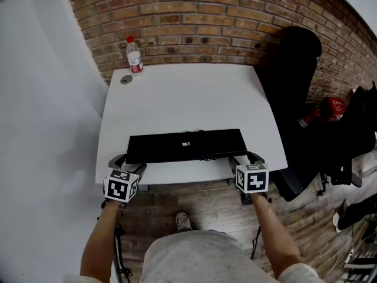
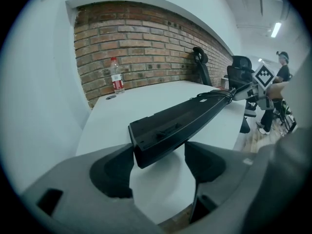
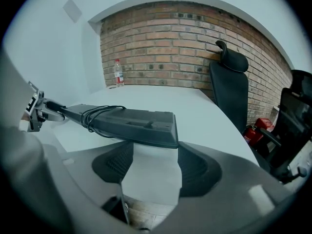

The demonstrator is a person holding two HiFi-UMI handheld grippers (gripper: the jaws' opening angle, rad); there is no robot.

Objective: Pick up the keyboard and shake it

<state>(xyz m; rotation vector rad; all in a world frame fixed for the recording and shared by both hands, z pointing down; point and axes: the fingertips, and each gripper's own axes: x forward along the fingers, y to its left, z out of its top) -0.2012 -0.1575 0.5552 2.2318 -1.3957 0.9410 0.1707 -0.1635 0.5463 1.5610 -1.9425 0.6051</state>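
A black keyboard (image 1: 185, 145) hangs underside up just above the front of the white table (image 1: 188, 93), its cable (image 3: 97, 115) coiled on its back. My left gripper (image 1: 128, 163) is shut on its left end, and in the left gripper view that end (image 2: 161, 135) sits between the jaws (image 2: 158, 162). At the other end my right gripper (image 1: 247, 158) is shut on the keyboard; in the right gripper view the end (image 3: 141, 126) spans the gap between both pads (image 3: 155, 162).
A water bottle with a red label (image 1: 134, 55) stands at the table's back left by the brick wall, next to a round cable grommet (image 1: 126, 79). A black office chair (image 1: 297, 69) and a red fire extinguisher (image 1: 321, 112) are right of the table.
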